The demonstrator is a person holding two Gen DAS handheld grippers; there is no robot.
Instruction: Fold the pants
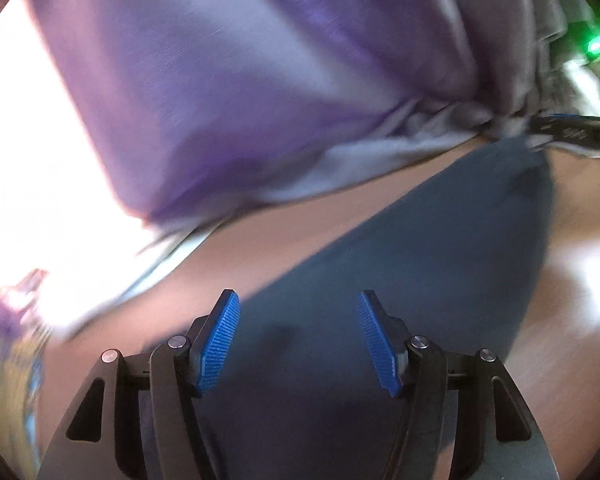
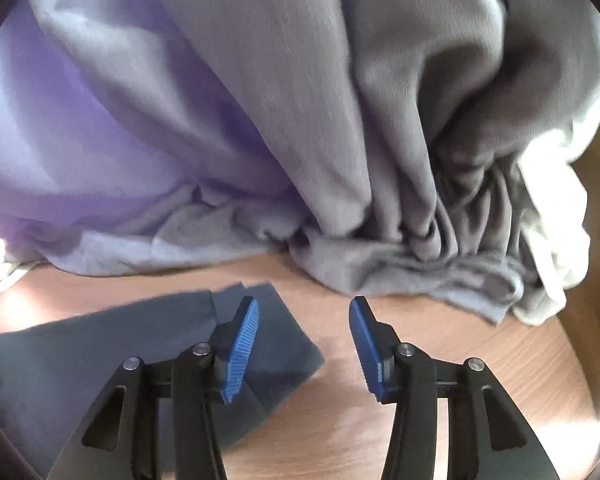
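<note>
Left wrist view first: the left gripper (image 1: 298, 340) hangs over the bench (image 1: 284, 232) with its 2 blue ribbed fingers (image 1: 216, 344) spread wide, nothing between them. Directly below lies 1 dark grey piece of pants (image 1: 440, 248), flat on the wood-toned surface, reaching from the bottom of the picture up toward the right. Beyond it sits 1 big heap of pale fabric (image 1: 228, 92), purple-tinted here and blurred. At the far right edge, a black tool part (image 1: 572, 132) touches the bunched hem of that heap; I cannot tell more about it. A green light (image 1: 596, 46) glows in the upper right corner. At the lower left edge, a yellow-and-blue patterned something (image 1: 16, 384) shows, too smeared to identify.

Right wrist view now: the right gripper (image 2: 304, 344) also shows 2 blue fingers (image 2: 242, 352) standing apart, empty, no cloth pinched. The dark grey pants (image 2: 100, 352) lie folded flat at lower left, their corner passing under the left-hand finger. Just beyond, the grey heap (image 2: 380, 140) piles up in deep gathered folds, with a white cloth (image 2: 552, 208) peeking out on its right side. Bare bench (image 2: 420, 360) shows under the right-hand finger.

No brand, label or readable writing anywhere.
</note>
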